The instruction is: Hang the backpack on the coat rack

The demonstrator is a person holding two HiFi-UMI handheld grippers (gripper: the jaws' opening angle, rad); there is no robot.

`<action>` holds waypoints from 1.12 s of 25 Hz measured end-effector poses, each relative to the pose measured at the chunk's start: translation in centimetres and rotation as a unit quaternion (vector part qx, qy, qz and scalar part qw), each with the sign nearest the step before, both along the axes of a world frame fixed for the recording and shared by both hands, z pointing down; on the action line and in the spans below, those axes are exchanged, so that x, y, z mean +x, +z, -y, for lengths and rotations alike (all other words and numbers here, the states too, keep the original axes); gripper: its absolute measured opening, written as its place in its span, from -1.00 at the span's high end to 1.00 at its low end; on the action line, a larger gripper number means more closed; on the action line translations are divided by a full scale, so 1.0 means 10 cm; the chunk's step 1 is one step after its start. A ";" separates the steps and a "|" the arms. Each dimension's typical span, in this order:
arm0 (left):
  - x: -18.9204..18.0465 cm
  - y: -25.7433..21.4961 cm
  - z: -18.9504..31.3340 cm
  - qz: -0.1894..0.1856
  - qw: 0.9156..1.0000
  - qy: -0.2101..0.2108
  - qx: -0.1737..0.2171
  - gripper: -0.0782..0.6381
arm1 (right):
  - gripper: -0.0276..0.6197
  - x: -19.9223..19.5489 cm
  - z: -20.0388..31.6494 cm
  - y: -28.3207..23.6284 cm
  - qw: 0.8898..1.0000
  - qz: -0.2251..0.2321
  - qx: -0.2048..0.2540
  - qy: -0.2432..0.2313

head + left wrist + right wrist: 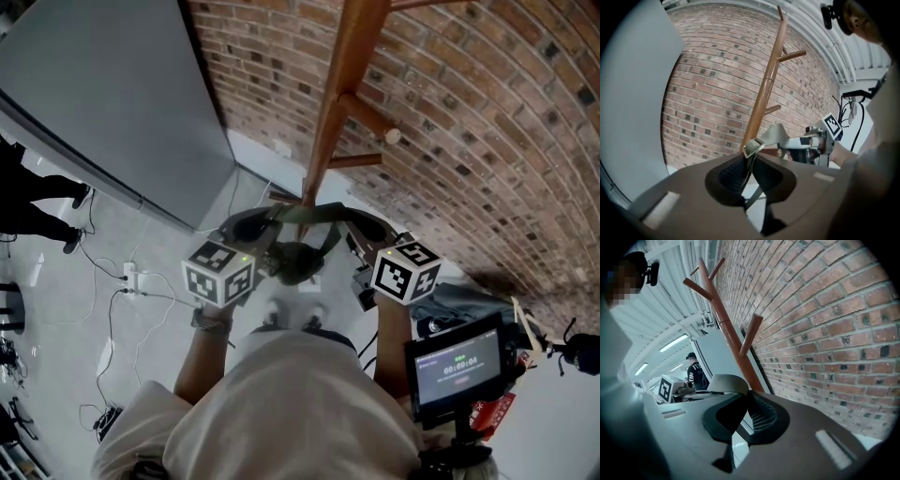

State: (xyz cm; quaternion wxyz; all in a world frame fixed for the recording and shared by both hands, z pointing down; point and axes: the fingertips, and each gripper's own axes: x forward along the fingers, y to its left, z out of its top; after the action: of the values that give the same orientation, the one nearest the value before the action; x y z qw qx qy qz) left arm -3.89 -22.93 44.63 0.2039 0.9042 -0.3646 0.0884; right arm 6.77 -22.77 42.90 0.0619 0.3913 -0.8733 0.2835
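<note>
Left gripper (258, 255): held at the left of the head view, with its marker cube uppermost. In the left gripper view the jaws are seen drawn narrow and clamped on the webbing strap (752, 149), whose folded end stands up just above the pads.
Right gripper (356, 251): held at the right of the head view, level with the other. In the right gripper view the jaws are brought close together, and a curved band of the webbing strap (724, 380) runs into them. A grip appears to be made, though the contact itself is in shadow.
Webbing strap (309, 214): olive, spanned between the two grippers, just in front of the lower part of the pole.
Backpack (302, 261): dark, carried by the strap below and between the grippers, near the foot of the rack. It is kept apart from the pegs, which lie higher on the pole.
Coat rack (328, 112): a wooden pole set upright close to the brick wall (469, 112). Short pegs (370, 117) are angled upward from it. The pole is also seen rising beyond the jaws in both gripper views.
Grey panel (103, 103): placed to the left of the rack, along the wall.
Floor (169, 272): pale, crossed by loose cables (103, 309) at the left.
Bystander (37, 206): only dark legs are shown at the left edge.
Screen on a stand (455, 366): positioned at the lower right, beside the person's right arm.
</note>
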 end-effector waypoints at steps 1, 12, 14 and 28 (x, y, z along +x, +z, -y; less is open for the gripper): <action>0.00 0.03 0.01 0.001 1.000 0.001 -0.003 0.67 | 0.89 0.00 0.01 0.02 1.000 0.000 -0.003 0.000; 0.03 0.28 0.11 0.008 0.999 0.001 -0.034 0.67 | 0.89 0.02 0.09 0.26 0.999 -0.006 -0.035 -0.005; 0.04 0.33 0.11 0.009 0.999 0.001 -0.039 0.67 | 0.89 0.01 0.09 0.31 0.999 -0.006 -0.040 -0.009; 0.09 0.57 0.12 0.016 0.998 0.007 -0.068 0.67 | 0.88 -0.08 0.12 0.61 0.997 -0.004 -0.078 -0.020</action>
State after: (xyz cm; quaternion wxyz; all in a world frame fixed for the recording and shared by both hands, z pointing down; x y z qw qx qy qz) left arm -2.95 -24.12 50.34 0.2586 0.8895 -0.3542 0.1285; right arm 6.00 -23.98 49.00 0.1008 0.3689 -0.8561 0.3476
